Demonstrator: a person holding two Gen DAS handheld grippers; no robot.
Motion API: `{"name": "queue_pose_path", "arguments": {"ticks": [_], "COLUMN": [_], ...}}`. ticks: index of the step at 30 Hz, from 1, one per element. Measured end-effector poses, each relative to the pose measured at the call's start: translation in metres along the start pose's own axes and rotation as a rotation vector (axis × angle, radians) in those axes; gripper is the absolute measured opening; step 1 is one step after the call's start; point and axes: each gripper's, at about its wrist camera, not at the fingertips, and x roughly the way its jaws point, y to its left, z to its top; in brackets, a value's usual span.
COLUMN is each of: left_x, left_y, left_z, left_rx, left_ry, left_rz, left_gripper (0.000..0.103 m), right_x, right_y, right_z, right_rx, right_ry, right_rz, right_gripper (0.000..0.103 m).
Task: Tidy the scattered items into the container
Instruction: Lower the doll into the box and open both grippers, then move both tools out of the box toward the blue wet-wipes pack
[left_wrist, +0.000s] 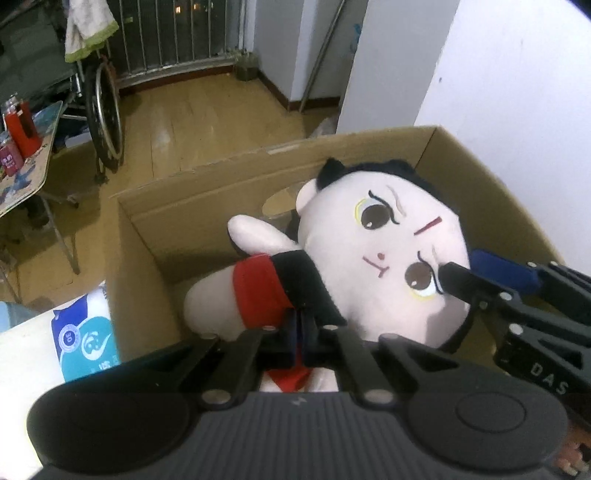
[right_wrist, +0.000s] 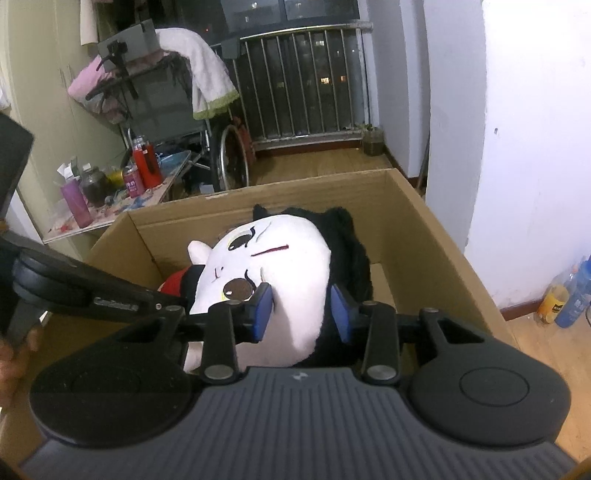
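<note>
A plush doll (left_wrist: 376, 258) with a pale face, black hair and a red and black outfit hangs over the open cardboard box (left_wrist: 207, 192). My left gripper (left_wrist: 301, 332) is shut on the doll's red and black clothing at its body. My right gripper (right_wrist: 303, 310) is clamped on the doll's head (right_wrist: 291, 266), one blue pad on each side; it also shows in the left wrist view (left_wrist: 491, 277). The box (right_wrist: 417, 229) fills the middle of the right wrist view, with the doll partly inside it.
A blue and white pack (left_wrist: 86, 332) lies left of the box. A folding table (right_wrist: 110, 210) with bottles and a red flask (right_wrist: 147, 166) stands at the left, a wheelchair (right_wrist: 207, 140) behind it. Bottles (right_wrist: 569, 295) stand by the white wall at the right.
</note>
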Motion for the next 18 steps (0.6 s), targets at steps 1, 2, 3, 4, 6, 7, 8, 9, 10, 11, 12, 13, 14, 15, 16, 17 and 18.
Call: {"name": "queue_pose_path", "arguments": {"ticks": [1, 2, 3, 4, 6, 7, 8, 9, 10, 11, 12, 13, 14, 15, 16, 17, 18], "left_x": [0.001, 0.0, -0.001, -0.005, -0.019, -0.03, -0.043, -0.054, -0.067, -0.079, -0.09, -0.102, -0.111, -0.117, -0.123, -0.126, -0.128], "left_y": [0.001, 0.002, 0.005, 0.01, 0.017, 0.022, 0.027, 0.031, 0.035, 0.037, 0.039, 0.041, 0.043, 0.044, 0.045, 0.047, 0.049], "left_z": [0.001, 0.001, 0.001, -0.001, -0.012, -0.02, -0.029, -0.037, -0.041, -0.042, -0.043, -0.045, -0.047, -0.048, -0.05, -0.051, -0.051], "left_rx": [-0.009, -0.011, -0.02, -0.035, -0.05, -0.068, -0.089, -0.108, -0.124, -0.146, -0.163, -0.161, -0.149, -0.142, -0.142, -0.141, -0.144], "left_ry": [0.003, 0.002, -0.003, -0.024, -0.087, -0.12, -0.157, -0.198, -0.239, -0.269, -0.303, -0.335, -0.35, -0.356, -0.366, -0.377, -0.387], "left_rz": [-0.002, -0.007, -0.019, -0.044, -0.087, -0.122, -0.165, -0.195, -0.207, -0.195, -0.182, -0.182, -0.186, -0.18, -0.159, -0.139, -0.126], "left_gripper": [0.003, 0.003, 0.003, 0.003, 0.005, 0.009, 0.019, 0.031, 0.034, 0.032, 0.033, 0.033, 0.035, 0.035, 0.036, 0.036, 0.036], "right_x": [0.001, 0.001, 0.001, 0.002, -0.002, -0.006, -0.011, -0.015, -0.021, -0.027, -0.031, -0.036, -0.042, -0.046, -0.048, -0.051, -0.053], "right_y": [0.0, 0.001, 0.002, 0.003, 0.006, 0.007, 0.007, 0.008, 0.009, 0.01, 0.011, 0.013, 0.015, 0.017, 0.02, 0.023, 0.025], "right_z": [0.0, 0.0, 0.0, 0.001, 0.003, 0.006, 0.007, 0.008, 0.009, 0.01, 0.012, 0.014, 0.015, 0.017, 0.018, 0.018, 0.019], "right_rx": [0.002, 0.0, -0.004, -0.007, -0.013, -0.015, -0.014, -0.016, -0.017, -0.02, -0.021, -0.021, -0.024, -0.027, -0.031, -0.034, -0.034], "right_ry": [0.002, 0.003, 0.005, 0.006, 0.007, 0.002, -0.004, -0.013, -0.026, -0.038, -0.045, -0.053, -0.06, -0.061, -0.061, -0.06, -0.061], "right_rz": [0.001, -0.002, -0.007, -0.013, -0.027, -0.022, -0.014, -0.002, 0.005, 0.006, 0.005, 0.01, 0.02, 0.025, 0.03, 0.036, 0.041], "right_gripper": [0.035, 0.035, 0.035, 0.035, 0.035, 0.035, 0.035, 0.035, 0.035, 0.035, 0.035, 0.035, 0.035, 0.035, 0.035, 0.035, 0.035]}}
